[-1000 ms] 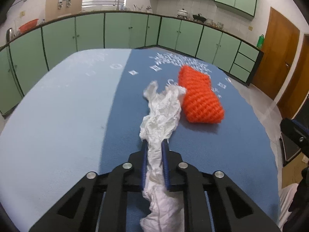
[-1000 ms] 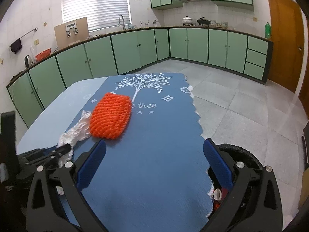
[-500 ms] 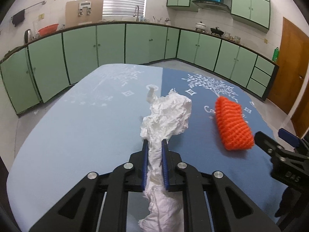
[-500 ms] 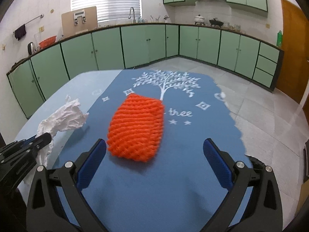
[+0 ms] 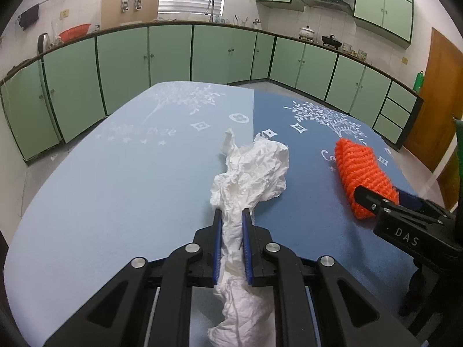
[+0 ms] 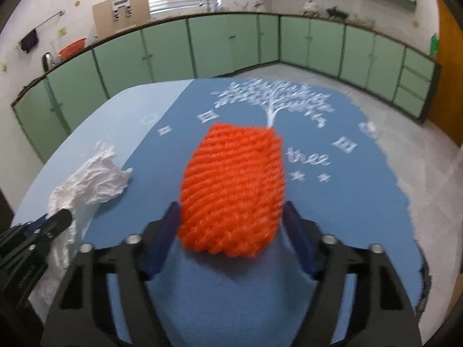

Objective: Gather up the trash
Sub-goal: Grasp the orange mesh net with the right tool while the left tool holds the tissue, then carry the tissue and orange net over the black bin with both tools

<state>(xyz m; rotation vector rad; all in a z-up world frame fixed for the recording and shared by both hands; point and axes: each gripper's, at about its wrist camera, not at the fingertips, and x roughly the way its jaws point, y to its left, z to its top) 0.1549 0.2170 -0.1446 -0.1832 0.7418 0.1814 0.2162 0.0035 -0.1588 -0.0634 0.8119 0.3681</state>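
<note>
Right hand-held gripper [image 6: 231, 219] moved in, closing around orange net [image 6: 233, 188], left hand-held gripper [image 5: 231, 222] clamping white paper [image 5: 251, 173]

left claw [image 5: 231, 217]: black frame, silver screws, blue ribbed pads
right claw [image 6: 231, 217]: black frame, blue pads, white "DAS" lettering

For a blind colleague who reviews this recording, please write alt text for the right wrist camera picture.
An orange foam net lies on a blue tablecloth, between the closing blue fingers of the right gripper; the picture is blurred. At lower left, the left gripper holds crumpled white paper. Green kitchen cabinets line the walls behind.
</note>
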